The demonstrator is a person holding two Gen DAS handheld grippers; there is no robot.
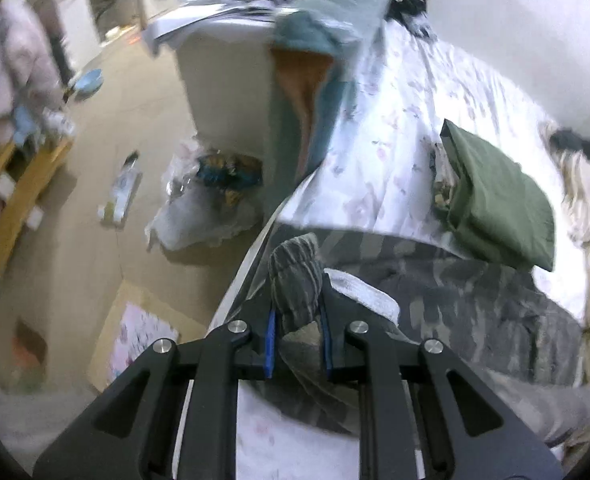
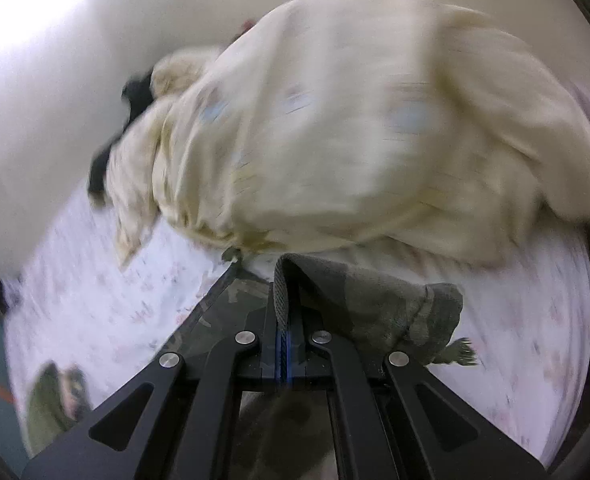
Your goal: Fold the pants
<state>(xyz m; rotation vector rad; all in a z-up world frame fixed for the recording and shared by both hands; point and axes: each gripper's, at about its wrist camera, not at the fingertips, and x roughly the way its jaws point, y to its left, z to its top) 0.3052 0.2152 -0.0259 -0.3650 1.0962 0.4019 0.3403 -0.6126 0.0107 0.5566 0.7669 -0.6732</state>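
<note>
Grey camouflage pants (image 1: 475, 300) lie spread across a bed with a white floral sheet (image 1: 395, 160). My left gripper (image 1: 297, 312) is shut on a bunched ribbed cuff of the pants near the bed's left edge; a white inner lining shows beside it. In the right wrist view, my right gripper (image 2: 283, 320) is shut on a ribbed edge of the same pants (image 2: 367, 300), which drape to the right of the fingers with a frayed end. The view is motion-blurred.
A folded olive-green garment (image 1: 499, 196) lies on the sheet beyond the pants; it also shows in the right wrist view (image 2: 51, 404). A bulky cream duvet (image 2: 355, 140) fills the bed ahead of the right gripper. On the floor (image 1: 107, 128) to the left are bags and boxes.
</note>
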